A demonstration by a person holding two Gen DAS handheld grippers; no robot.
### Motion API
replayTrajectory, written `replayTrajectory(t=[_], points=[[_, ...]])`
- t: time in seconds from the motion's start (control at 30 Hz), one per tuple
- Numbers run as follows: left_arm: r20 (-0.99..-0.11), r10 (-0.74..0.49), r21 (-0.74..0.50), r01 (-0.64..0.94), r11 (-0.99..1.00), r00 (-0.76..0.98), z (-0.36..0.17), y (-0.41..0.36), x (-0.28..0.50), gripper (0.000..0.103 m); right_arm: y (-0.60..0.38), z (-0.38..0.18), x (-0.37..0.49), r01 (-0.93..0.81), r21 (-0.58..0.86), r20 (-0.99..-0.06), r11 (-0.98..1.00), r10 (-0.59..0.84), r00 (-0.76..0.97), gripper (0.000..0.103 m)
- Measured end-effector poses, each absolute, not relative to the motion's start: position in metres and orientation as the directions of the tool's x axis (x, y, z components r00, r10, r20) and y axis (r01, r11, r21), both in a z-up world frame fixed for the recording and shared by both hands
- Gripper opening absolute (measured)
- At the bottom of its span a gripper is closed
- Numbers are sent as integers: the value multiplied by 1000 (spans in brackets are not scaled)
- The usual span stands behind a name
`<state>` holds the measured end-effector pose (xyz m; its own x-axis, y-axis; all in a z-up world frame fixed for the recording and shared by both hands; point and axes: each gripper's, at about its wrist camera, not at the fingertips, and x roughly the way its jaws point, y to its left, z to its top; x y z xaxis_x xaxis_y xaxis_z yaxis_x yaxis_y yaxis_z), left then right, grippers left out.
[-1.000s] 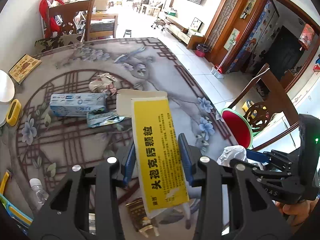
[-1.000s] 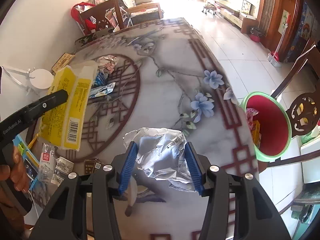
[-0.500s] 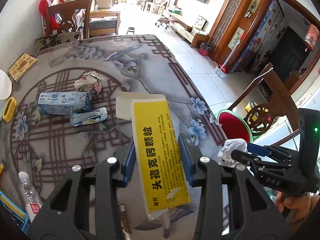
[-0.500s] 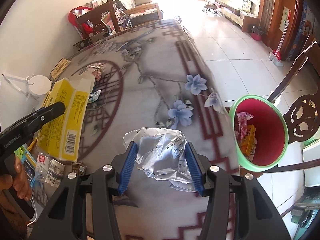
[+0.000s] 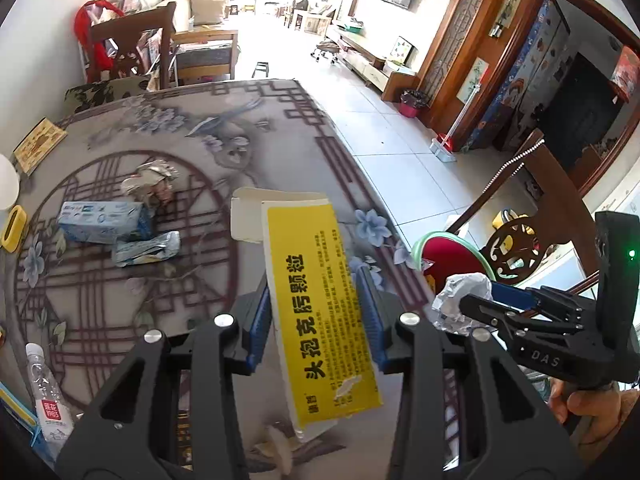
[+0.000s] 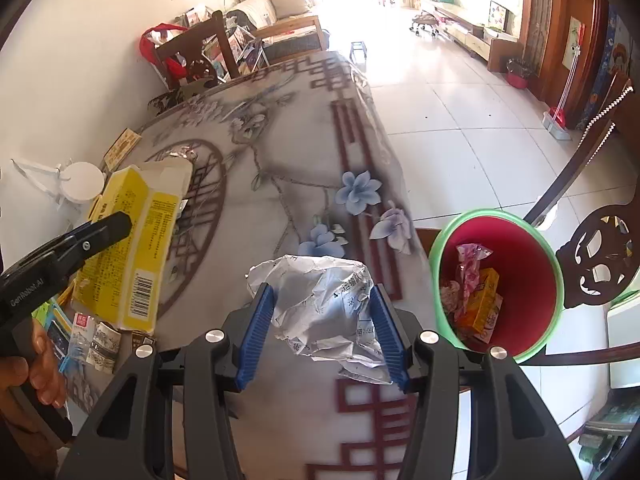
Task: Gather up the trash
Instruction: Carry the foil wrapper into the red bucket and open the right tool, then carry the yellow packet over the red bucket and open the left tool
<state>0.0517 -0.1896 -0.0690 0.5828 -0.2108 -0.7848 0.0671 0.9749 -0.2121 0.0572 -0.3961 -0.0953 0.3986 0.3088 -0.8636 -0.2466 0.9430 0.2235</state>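
My left gripper is shut on a flat yellow medicine box and holds it above the table; the box also shows in the right wrist view. My right gripper is shut on a crumpled silver wrapper, held over the table's right edge, just left of the red bin with a green rim. The bin holds several wrappers. The wrapper and bin also show in the left wrist view.
On the patterned table lie a blue box, a blue packet, crumpled trash and a water bottle. Wooden chairs stand beside the bin and at the far end.
Both grippers have moved right toward the bin with their loads. The right gripper now hangs over the table edge, and the bin is closer and larger in its view.
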Motion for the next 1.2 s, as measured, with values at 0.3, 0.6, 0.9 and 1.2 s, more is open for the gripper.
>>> replayTrajectory(t=[0.3, 0.6, 0.9, 1.2], points=[[-797, -218, -199, 96, 975, 563, -74, -225, 61, 39, -440, -102, 67, -191, 240, -865, 952, 299, 402, 49], [-812, -215, -182, 114, 977, 543, -80, -249, 72, 39, -489, -115, 84, -106, 242, -876, 965, 264, 404, 49], [-831, -211, -164, 136, 977, 515, -87, -271, 87, 39, -543, -135, 105, 15, 215, -896, 976, 191, 400, 50], [-838, -246, -151, 227, 962, 487, -91, -306, 108, 39, -581, -143, 121, 97, 216, -900, 971, 160, 407, 65]])
